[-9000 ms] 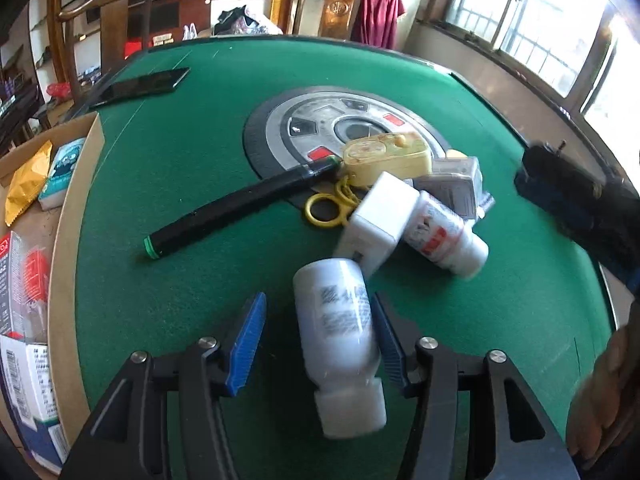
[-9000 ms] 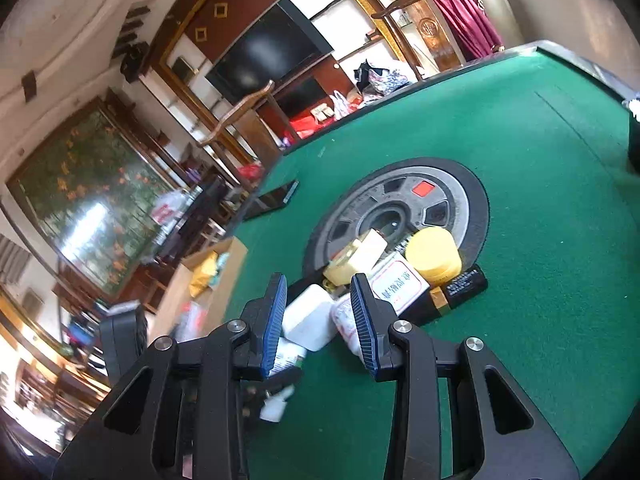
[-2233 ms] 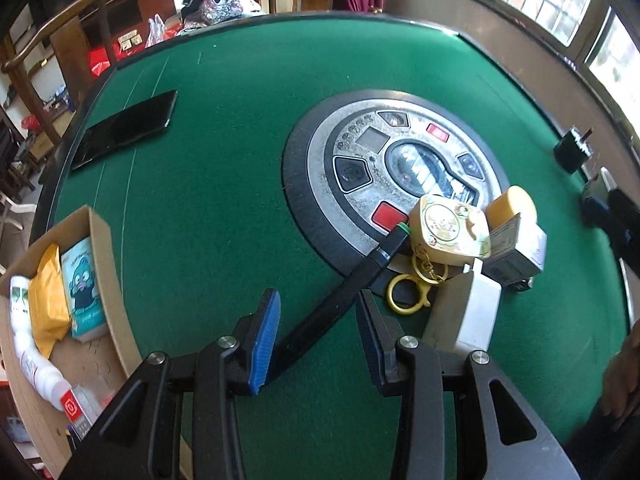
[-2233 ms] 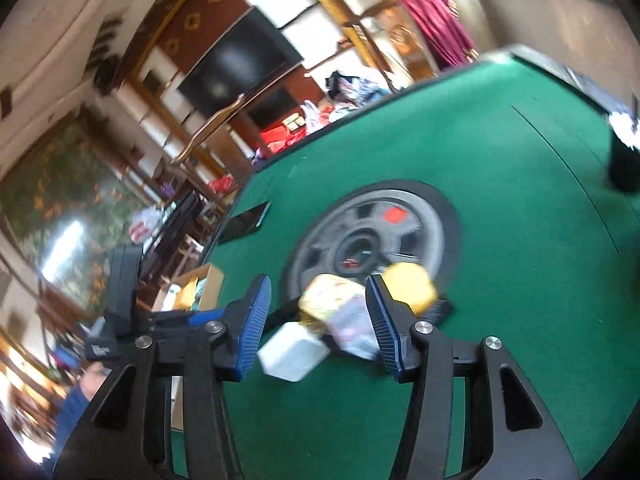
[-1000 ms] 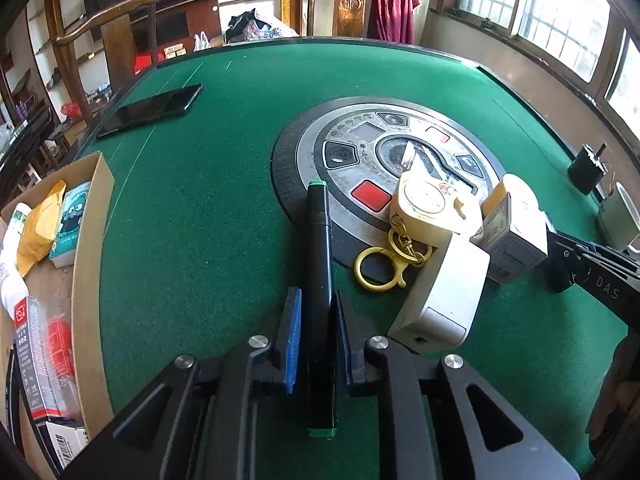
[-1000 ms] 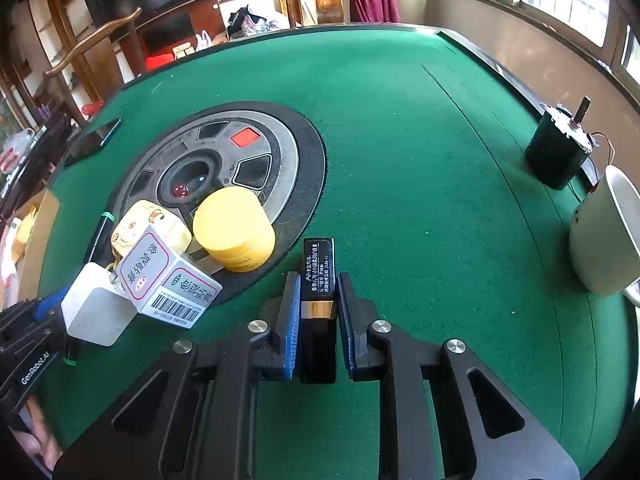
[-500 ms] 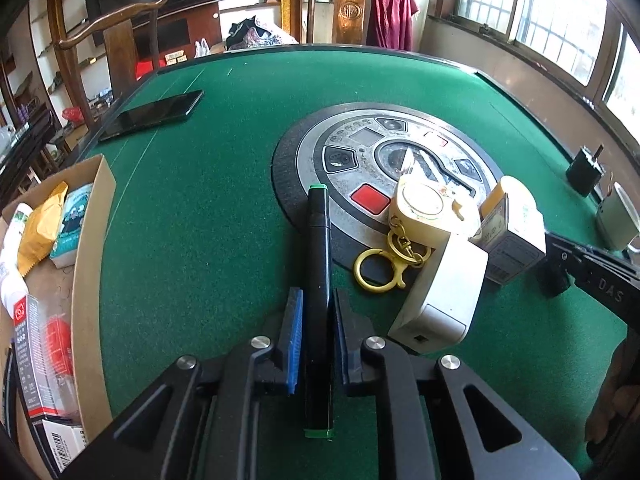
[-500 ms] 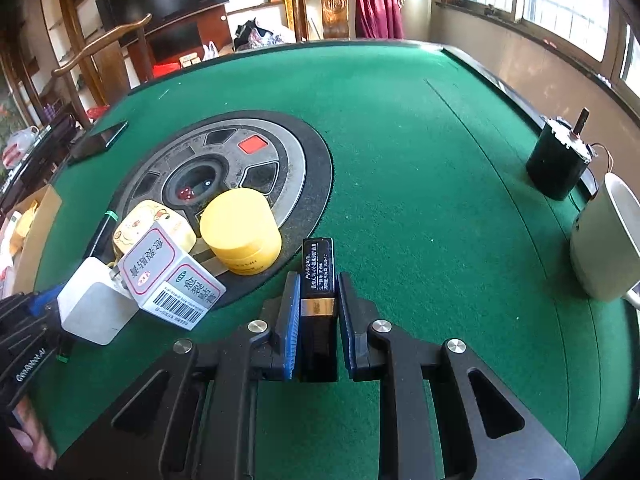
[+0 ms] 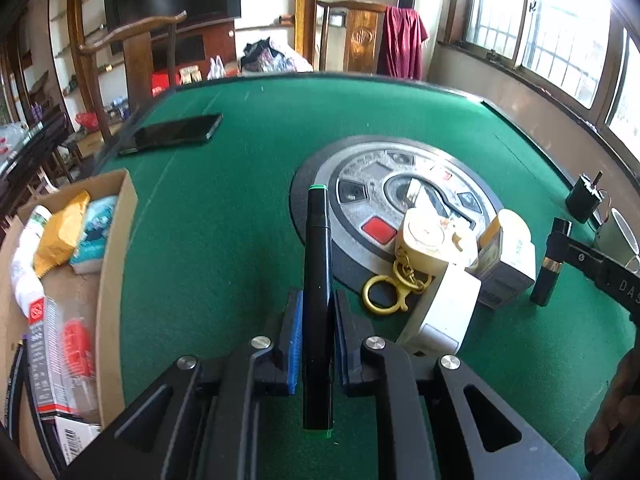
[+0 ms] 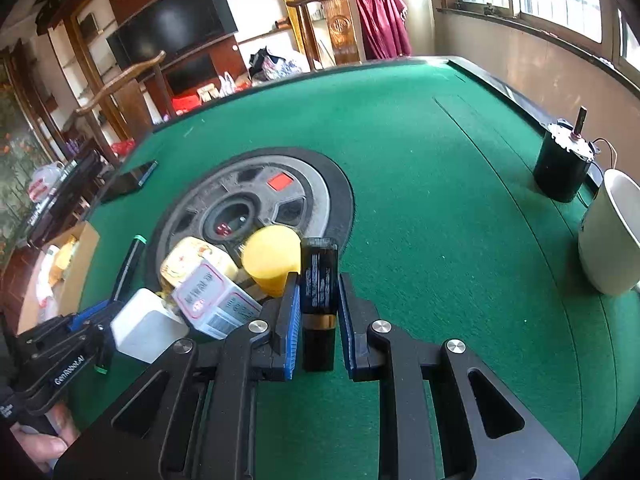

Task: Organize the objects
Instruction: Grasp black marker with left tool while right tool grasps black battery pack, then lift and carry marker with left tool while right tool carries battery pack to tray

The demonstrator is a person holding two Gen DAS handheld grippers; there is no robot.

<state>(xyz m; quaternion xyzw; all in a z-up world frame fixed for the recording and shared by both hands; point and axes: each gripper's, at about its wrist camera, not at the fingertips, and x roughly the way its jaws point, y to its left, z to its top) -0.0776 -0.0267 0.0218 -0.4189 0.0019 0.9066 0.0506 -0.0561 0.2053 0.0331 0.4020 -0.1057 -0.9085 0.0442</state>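
Your left gripper is clamped tight on the black marker, pads pressing both sides of the barrel — the green-tipped far end pokes out over the grey dial, the near green end juts back past the jaws. Your right gripper is squeezed just as hard on the black box with the gold band, held upright; its bottom edge sits behind the pads, so you can't tell whether it touches the felt.

Off the marker's right side, the pile: a yellow key ring against a white block, a cream case behind it, a labelled carton and a yellow round tub partly masked by that carton. In the right wrist view the tub is blurred and the black box covers its right edge.

Left of you, the cardboard box hangs at the table's edge, its contents cut off by the frame. A phone lies far back on the green table, well apart from everything. To the right, wide bare felt runs out to a black motor and a white cup, the cup clipped by the picture's edge.
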